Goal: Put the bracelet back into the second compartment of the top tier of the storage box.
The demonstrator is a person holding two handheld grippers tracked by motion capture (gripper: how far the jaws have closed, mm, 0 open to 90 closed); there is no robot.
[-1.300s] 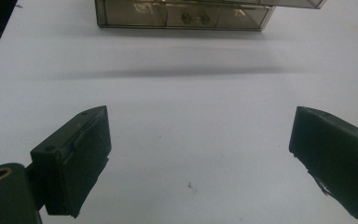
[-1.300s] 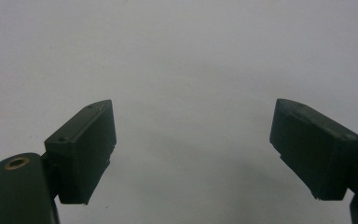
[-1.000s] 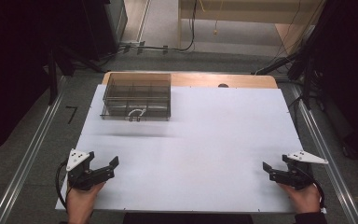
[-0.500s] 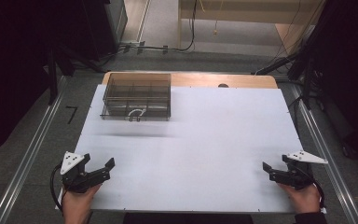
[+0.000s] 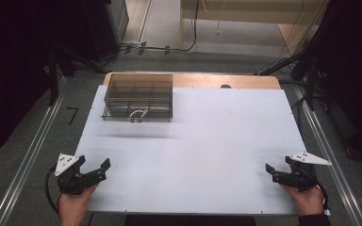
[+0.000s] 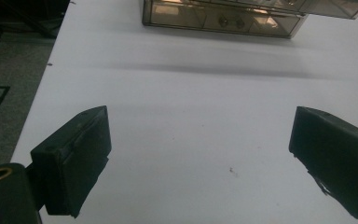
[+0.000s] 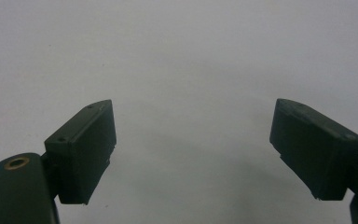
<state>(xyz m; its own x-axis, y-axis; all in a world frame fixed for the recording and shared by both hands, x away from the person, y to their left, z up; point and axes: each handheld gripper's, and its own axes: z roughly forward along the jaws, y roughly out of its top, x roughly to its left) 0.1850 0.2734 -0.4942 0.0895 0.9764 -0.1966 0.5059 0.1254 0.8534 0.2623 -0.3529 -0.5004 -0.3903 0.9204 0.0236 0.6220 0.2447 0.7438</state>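
You are holding the left gripper low over the near left corner of the white table, its jaws standing wide apart with nothing between them. Far ahead of those jaws and slightly to their right, the smoky plastic box is sitting at the table's far edge, its compartments facing up and a small white loop lying at its near wall. You are resting the right gripper at the near right corner, jaws likewise spread and gripping nothing, well apart from the box.
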